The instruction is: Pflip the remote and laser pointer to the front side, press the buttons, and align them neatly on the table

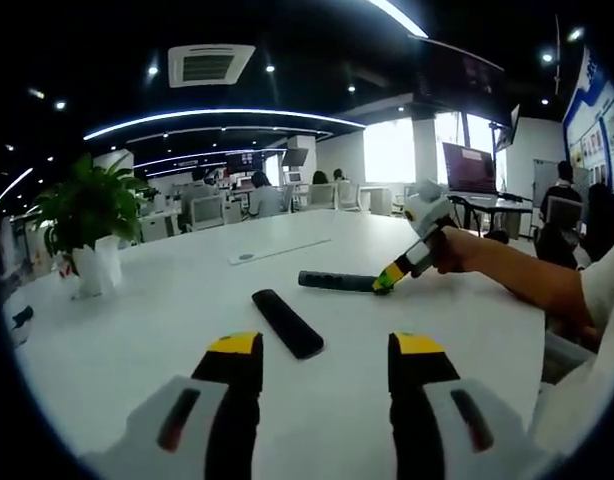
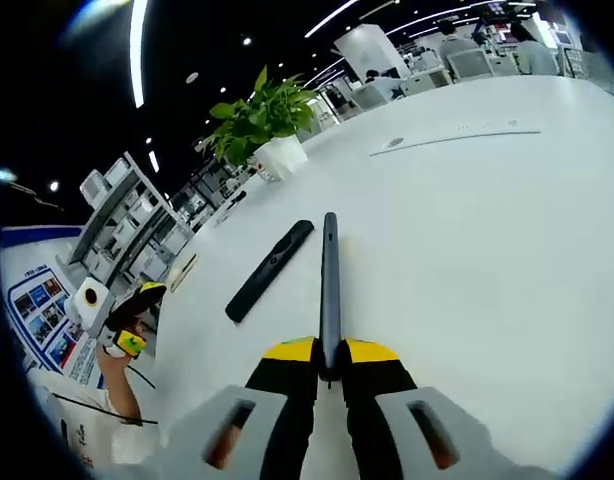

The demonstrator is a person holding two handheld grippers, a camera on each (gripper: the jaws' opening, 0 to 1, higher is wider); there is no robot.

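Left gripper (image 1: 327,362): its two yellow-tipped jaws are spread wide apart in the left gripper view. Nothing is held between them. It is kept above the table, on the near side of the remote.

Right gripper (image 2: 329,362): its jaws are pressed onto the near end of the laser pointer in the right gripper view. In the left gripper view it (image 1: 385,283) is seen from the side, pinching that same end, with a person's hand and arm behind it.

Laser pointer (image 2: 330,285): a long, thin, dark stick. It is laid flat on the table and points straight away from the right gripper. In the left gripper view it (image 1: 335,281) is seen lying across the table.

Remote (image 1: 287,323): a flat black bar. It is laid on the table just beside the laser pointer, at a slant to it, not touching. No buttons can be made out on it.

Table (image 1: 187,300): big, white and smooth.

Plant (image 1: 87,215): green leaves in a white pot, placed near the far edge of the table, well apart from the remote.
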